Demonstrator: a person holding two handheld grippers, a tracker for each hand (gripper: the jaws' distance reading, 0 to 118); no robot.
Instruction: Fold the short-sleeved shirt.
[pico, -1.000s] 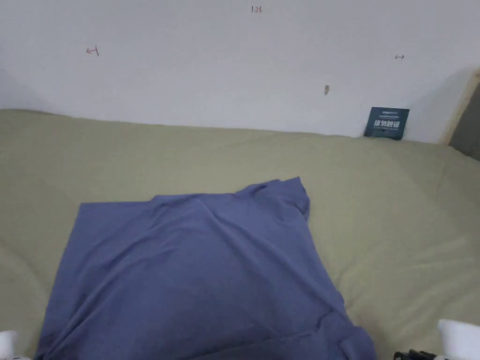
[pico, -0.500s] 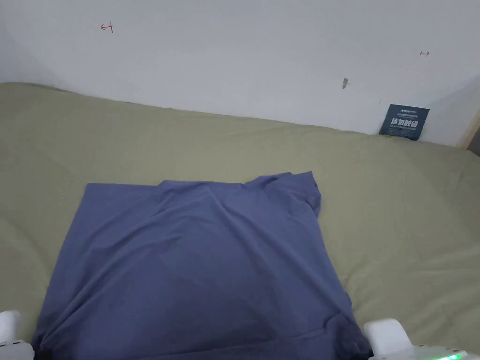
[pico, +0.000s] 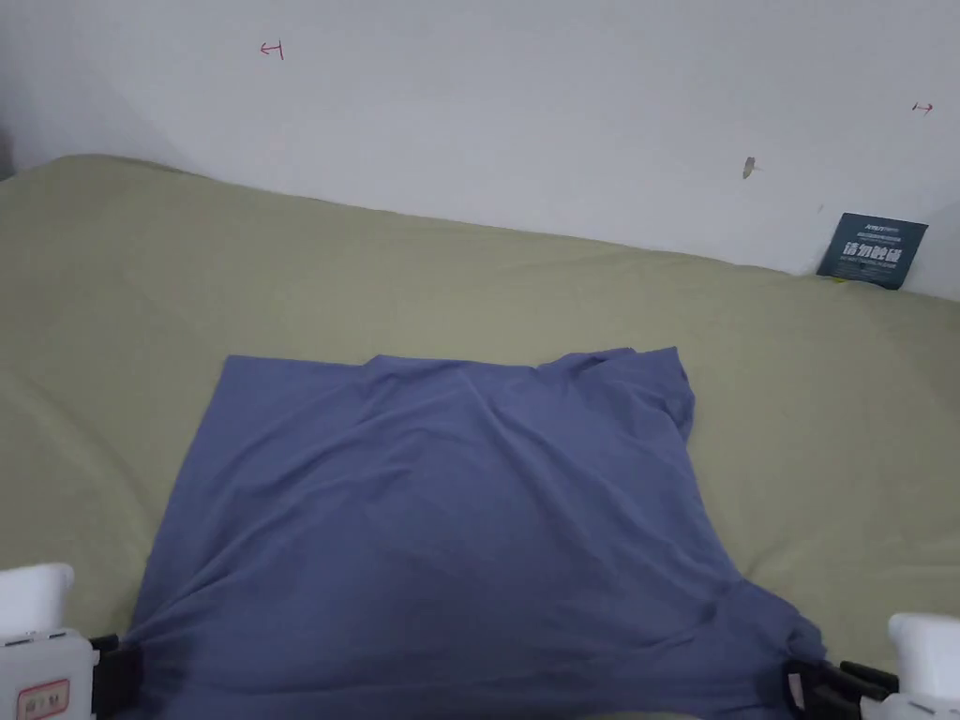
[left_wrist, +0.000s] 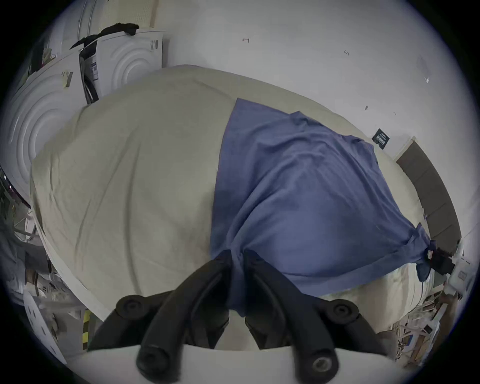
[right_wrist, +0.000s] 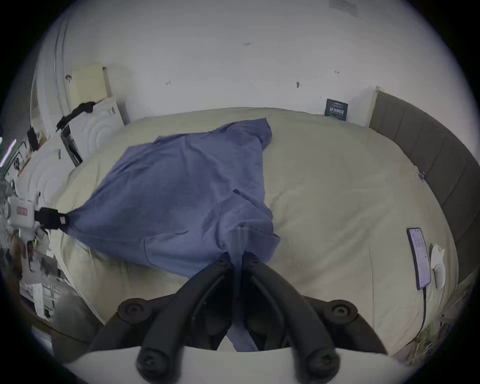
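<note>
A blue short-sleeved shirt lies spread on the olive-green bed, its far edge flat and its near edge lifted and stretched between both grippers. My left gripper is shut on the shirt's near left corner at the bottom left of the head view. Its black jaws pinch bunched blue cloth in the left gripper view. My right gripper is shut on the near right corner, by a sleeve. In the right gripper view a strip of the shirt runs down between its jaws.
A white wall stands behind the bed, with a dark card leaning at its foot. A phone on a cable and a white object lie on the bed's right side. A grey headboard borders the right; white appliances stand off to the left.
Both grippers have come further into the head view at the shirt's near corners, and the near edge is pulled wider and tauter. The camera has panned left.
</note>
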